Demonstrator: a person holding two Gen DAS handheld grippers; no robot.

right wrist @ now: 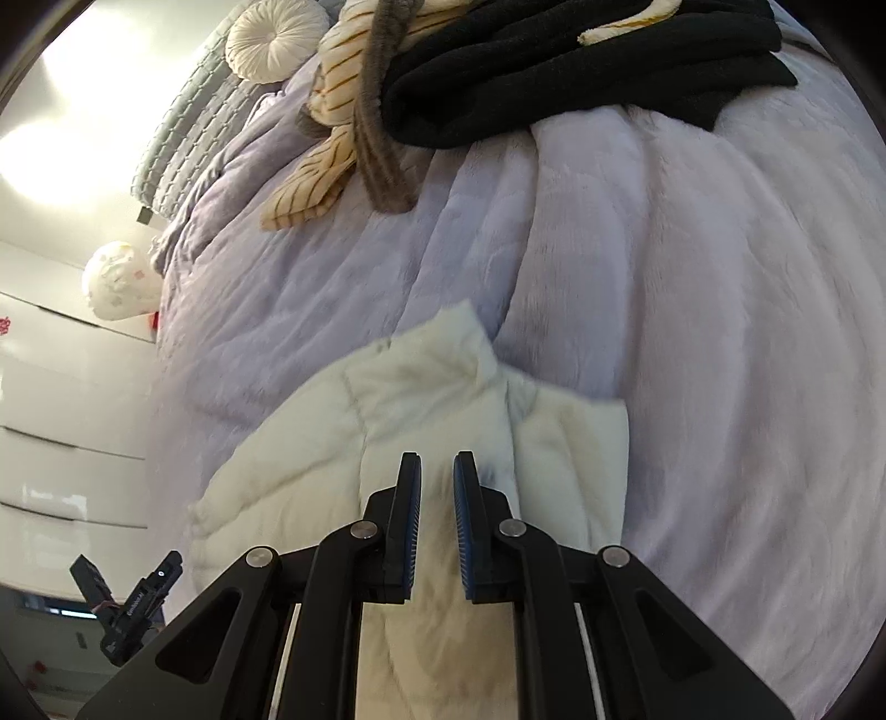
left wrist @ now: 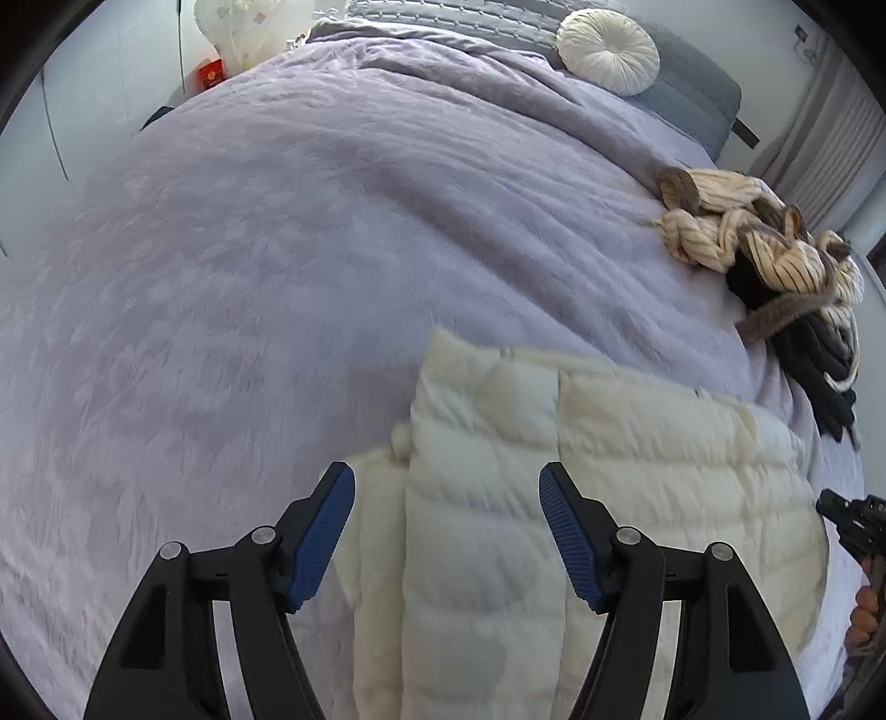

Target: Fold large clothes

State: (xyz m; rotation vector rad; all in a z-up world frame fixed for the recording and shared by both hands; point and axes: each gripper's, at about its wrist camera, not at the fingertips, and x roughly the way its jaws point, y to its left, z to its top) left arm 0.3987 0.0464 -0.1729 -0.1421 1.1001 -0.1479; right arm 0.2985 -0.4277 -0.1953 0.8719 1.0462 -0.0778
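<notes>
Lavender plush bedding (left wrist: 288, 266) covers the bed and fills both wrist views; a grey quilted headboard (left wrist: 686, 105) and a round pleated white cushion (left wrist: 608, 51) stand at its far end. Cream quilted puffer jacket (left wrist: 554, 471), folded into a compact block, lies on the bedding directly below both tools. Left gripper (left wrist: 447, 493) hovers over the jacket, its blue-padded jaws spread wide with nothing pressed between them. Right gripper (right wrist: 437, 479) is nearly closed, a narrow slit showing between its pads; no cloth is visibly pinched there. Beyond the jacket, near the bed's edge, a pile of cream pinstriped clothing (left wrist: 736, 232) with brown trim lies tangled with a black garment (right wrist: 581, 66).
</notes>
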